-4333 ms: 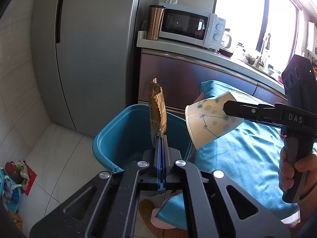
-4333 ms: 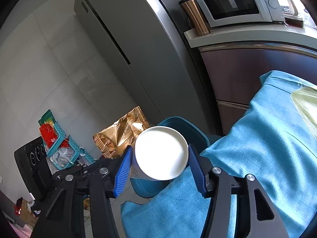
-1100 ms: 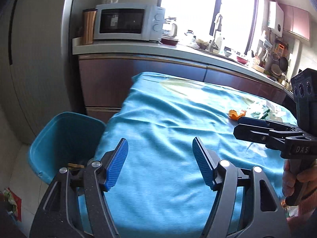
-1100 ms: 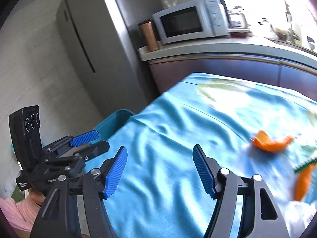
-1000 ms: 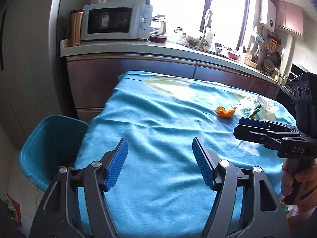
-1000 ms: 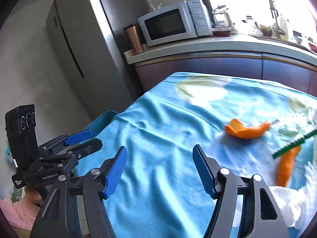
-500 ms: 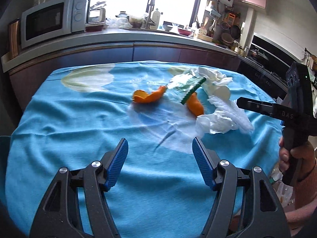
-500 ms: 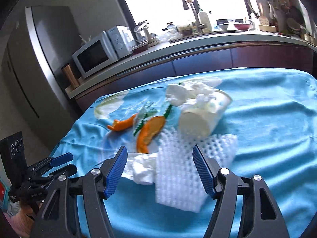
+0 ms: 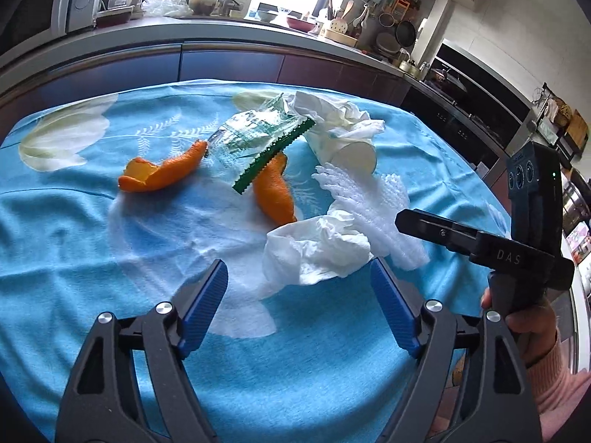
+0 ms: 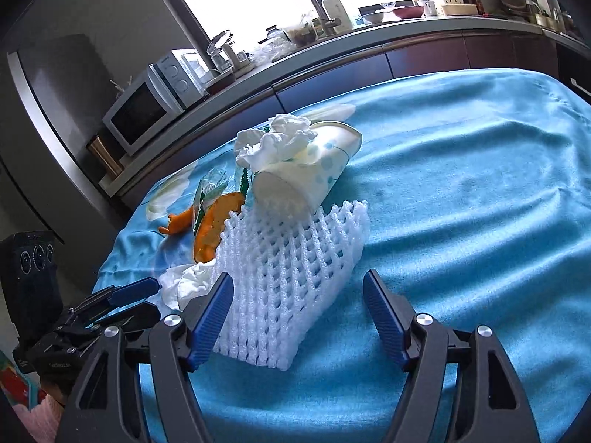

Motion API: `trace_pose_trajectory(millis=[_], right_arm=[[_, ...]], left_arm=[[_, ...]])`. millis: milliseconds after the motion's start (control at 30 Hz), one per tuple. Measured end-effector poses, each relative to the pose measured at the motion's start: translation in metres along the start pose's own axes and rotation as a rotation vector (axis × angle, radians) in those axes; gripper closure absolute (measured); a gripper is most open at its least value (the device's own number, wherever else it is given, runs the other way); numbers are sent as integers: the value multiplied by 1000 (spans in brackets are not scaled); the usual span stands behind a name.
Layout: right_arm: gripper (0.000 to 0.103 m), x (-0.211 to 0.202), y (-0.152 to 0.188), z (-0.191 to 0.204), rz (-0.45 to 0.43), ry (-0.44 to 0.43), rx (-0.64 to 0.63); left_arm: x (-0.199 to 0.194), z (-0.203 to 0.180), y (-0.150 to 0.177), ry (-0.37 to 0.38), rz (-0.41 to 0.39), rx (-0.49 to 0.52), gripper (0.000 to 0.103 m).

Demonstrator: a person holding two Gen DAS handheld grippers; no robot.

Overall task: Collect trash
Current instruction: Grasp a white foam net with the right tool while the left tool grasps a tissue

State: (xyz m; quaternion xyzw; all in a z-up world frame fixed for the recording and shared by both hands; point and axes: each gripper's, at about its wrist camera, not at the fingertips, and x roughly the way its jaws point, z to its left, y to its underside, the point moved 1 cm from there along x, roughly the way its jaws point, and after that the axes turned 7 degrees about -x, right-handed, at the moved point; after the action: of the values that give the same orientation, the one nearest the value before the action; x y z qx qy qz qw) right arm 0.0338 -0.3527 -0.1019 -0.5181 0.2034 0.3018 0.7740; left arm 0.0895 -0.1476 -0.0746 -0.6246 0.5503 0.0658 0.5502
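Trash lies on the blue tablecloth (image 9: 110, 258): two orange peels (image 9: 159, 173) (image 9: 275, 192), a clear wrapper with a green serrated edge (image 9: 255, 133), a tipped paper cup (image 10: 306, 181) with tissue on it, a white foam net (image 10: 288, 269) and a crumpled tissue (image 9: 317, 247). My left gripper (image 9: 298, 269) hovers just short of the crumpled tissue, jaws opening, nothing pressed between them. My right gripper (image 10: 298, 277) is low over the foam net's near end, jaws opening, its left pad beside the net and not gripping it. The right gripper (image 9: 402, 217) also shows over the net in the left view.
A dark kitchen counter runs behind the table with a microwave (image 10: 147, 110), a tap and dishes. A grey fridge (image 10: 33, 110) stands at the far left. The cloth to the right of the net (image 10: 480, 203) is bare. A hand (image 9: 517, 317) holds the right gripper.
Both grippers swung from the teal bin to the trash pile and closed in on it. The gold wrapper and cup they held earlier are gone. Both jaws now stand a little wider.
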Motion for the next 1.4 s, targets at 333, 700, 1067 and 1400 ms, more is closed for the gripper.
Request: trace_pose_trajectory(millis=[333,700,1067,1400], right_arm=[[43,3,-1,-2,5,-47,18],[89,2,7,-1,17,-92,16],[39,2,5,10,16,-125,36],[78,13,8,40,46,18,-128]], left_arm=[[31,-6,-13,31,76,-68,38],[29,-8,-7,28,58,-86,90],[-1,12,4,-2,5,-97,92],[-12,22,12,-36,-22,-95,92]])
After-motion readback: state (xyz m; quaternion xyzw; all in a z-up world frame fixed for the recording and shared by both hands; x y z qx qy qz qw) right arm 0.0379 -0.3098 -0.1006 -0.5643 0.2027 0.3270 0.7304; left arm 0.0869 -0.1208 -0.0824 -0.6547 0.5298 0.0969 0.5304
